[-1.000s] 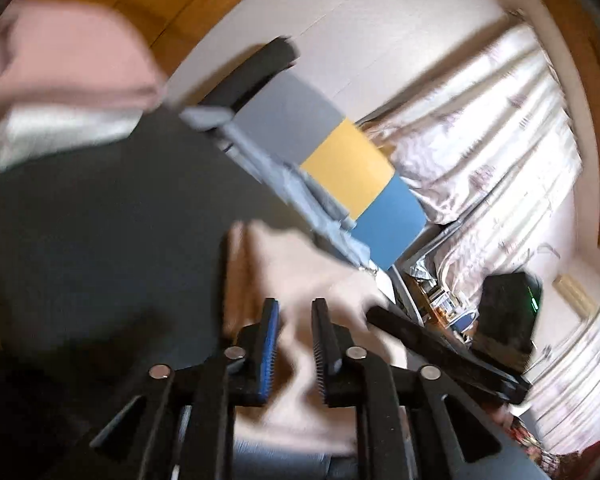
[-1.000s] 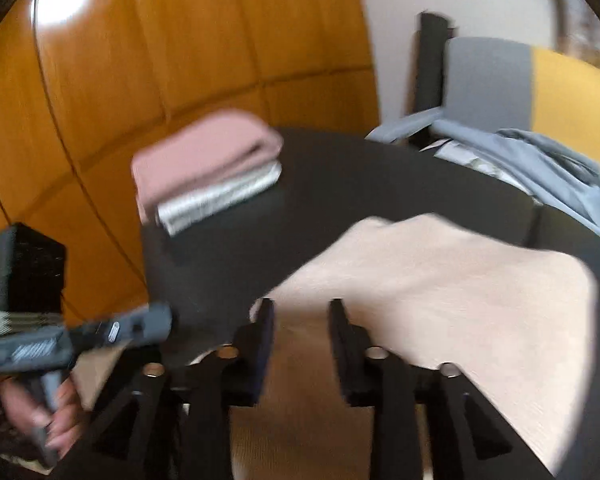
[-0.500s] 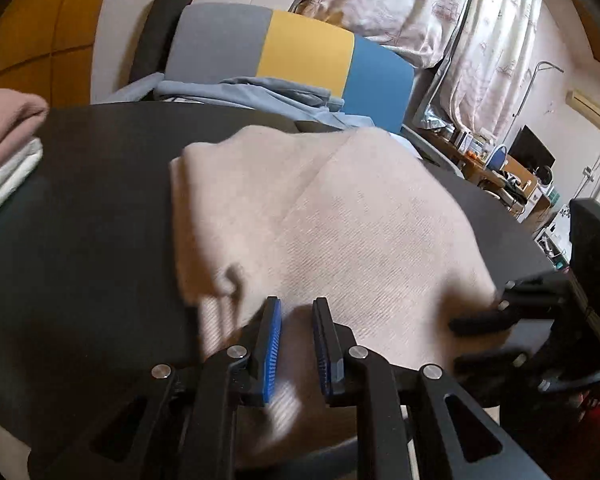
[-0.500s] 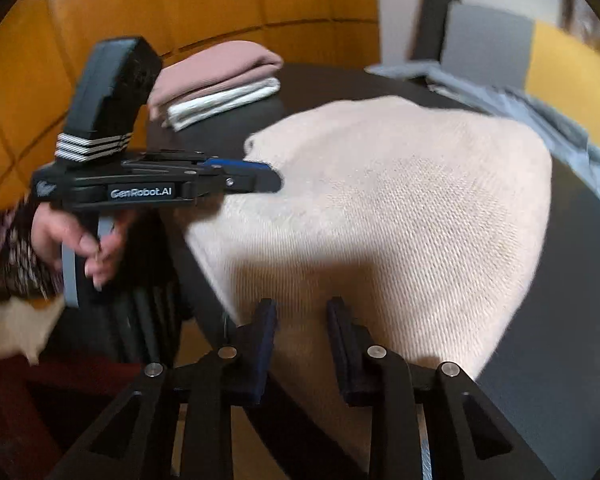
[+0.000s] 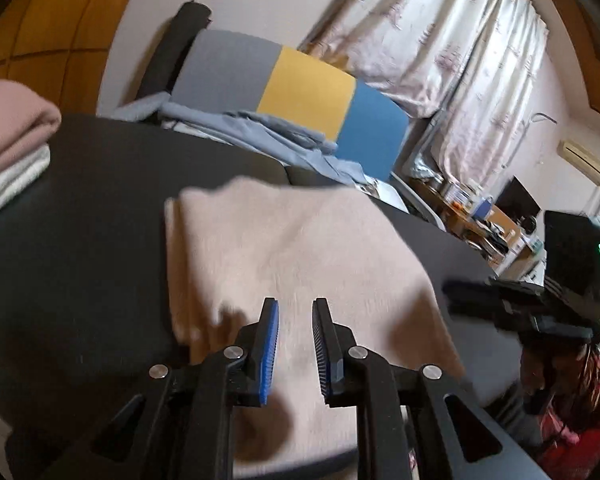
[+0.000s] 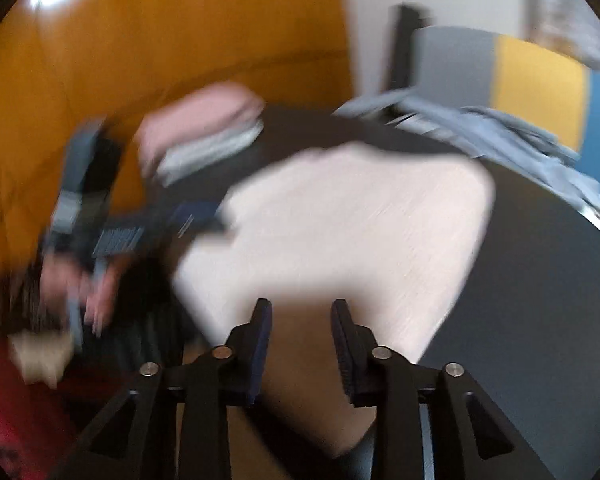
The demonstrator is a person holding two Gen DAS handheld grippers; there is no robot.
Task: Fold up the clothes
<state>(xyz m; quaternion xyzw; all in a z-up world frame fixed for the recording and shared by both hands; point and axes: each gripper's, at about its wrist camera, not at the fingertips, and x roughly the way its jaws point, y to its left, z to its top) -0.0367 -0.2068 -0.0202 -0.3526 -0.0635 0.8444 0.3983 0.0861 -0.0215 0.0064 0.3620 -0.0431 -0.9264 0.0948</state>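
At far left we see a folded pile (image 5: 8,148) on the black table (image 5: 80,240). Our left gripper (image 5: 294,344) hovers empty, jaws slightly apart, above the beige garment's (image 5: 284,252) near edge. The cloth stretches away toward the chair (image 5: 300,92). Our right gripper (image 6: 300,344), jaws opening and empty, hangs over the near right corner. No containers.

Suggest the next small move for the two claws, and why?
Probably bring both down onto the beige cloth's near edge and pinch it. The left claw and right claw hang over it with nothing between them; the right one's jaws are opening.
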